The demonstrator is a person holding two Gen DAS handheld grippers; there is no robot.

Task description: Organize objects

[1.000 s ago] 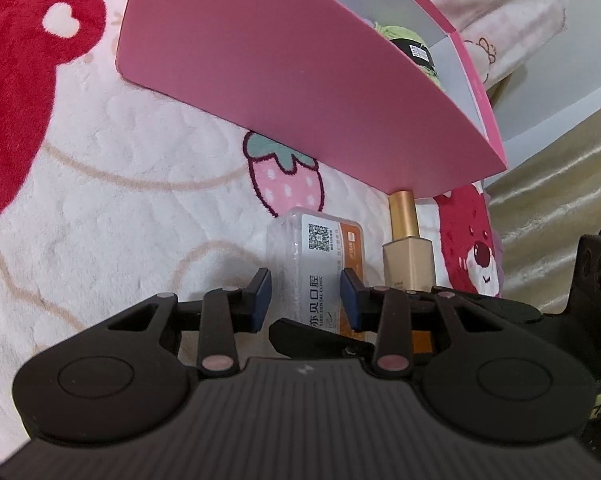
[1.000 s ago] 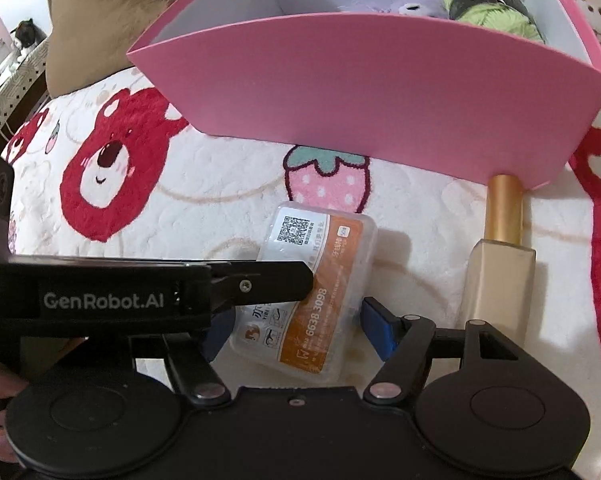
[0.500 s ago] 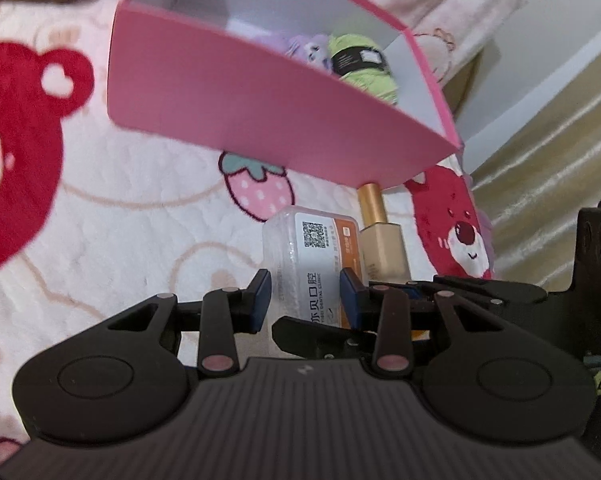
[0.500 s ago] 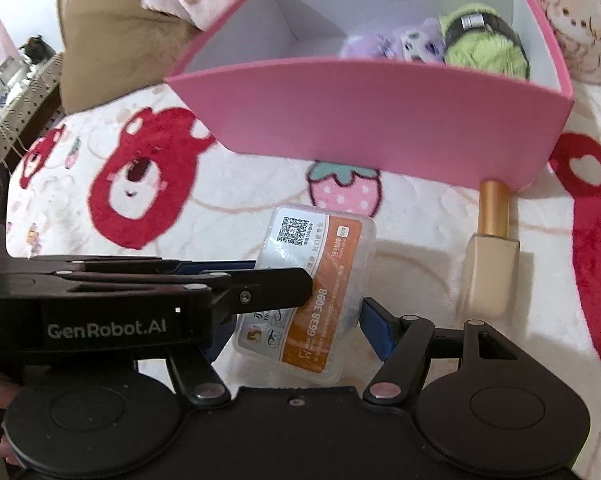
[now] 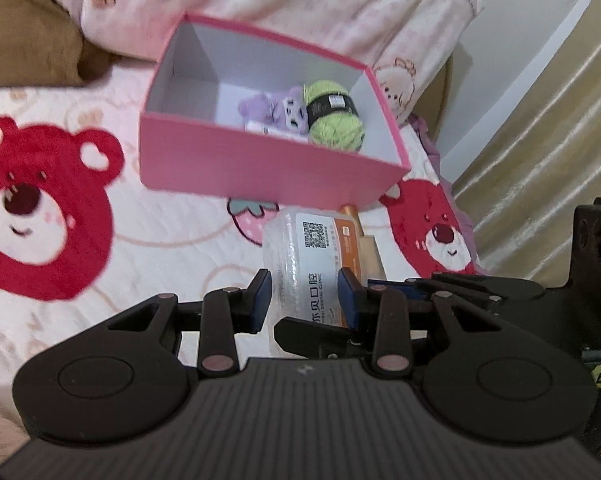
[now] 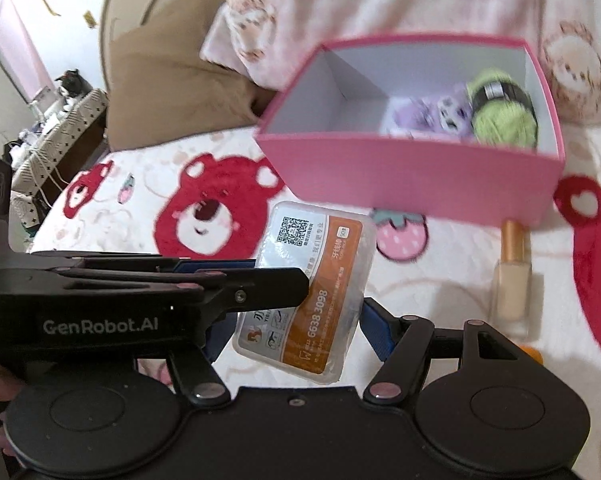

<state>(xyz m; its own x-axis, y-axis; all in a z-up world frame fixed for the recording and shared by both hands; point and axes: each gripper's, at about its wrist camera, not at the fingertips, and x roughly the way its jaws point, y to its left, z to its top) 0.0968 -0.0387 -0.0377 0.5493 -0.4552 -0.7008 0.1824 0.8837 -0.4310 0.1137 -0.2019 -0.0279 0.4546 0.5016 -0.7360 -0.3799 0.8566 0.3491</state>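
- Clear plastic case [image 6: 306, 292], orange-labelled, hangs above the bedspread [image 5: 148, 252], just short of the pink box [image 5: 268, 168].
- Left gripper [image 5: 305, 294] is clamped across the case's narrow sides; right gripper [image 6: 296, 326] brackets it, but whether its pads press I cannot tell.
- Carry it level over the near wall before lowering.
- Aim for the bare floor left of the yarn [image 6: 504, 114] and plush [image 6: 440, 114].
- Release only once inside; mind the bottle [image 6: 514, 280] below.

Both tongs are matte black with blue pads: the left tongs [image 5: 304, 294] have a ribbed body; "GenRobot.AI" is printed in white on their side. The right tongs [image 6: 296, 330] show silver pivot pins.
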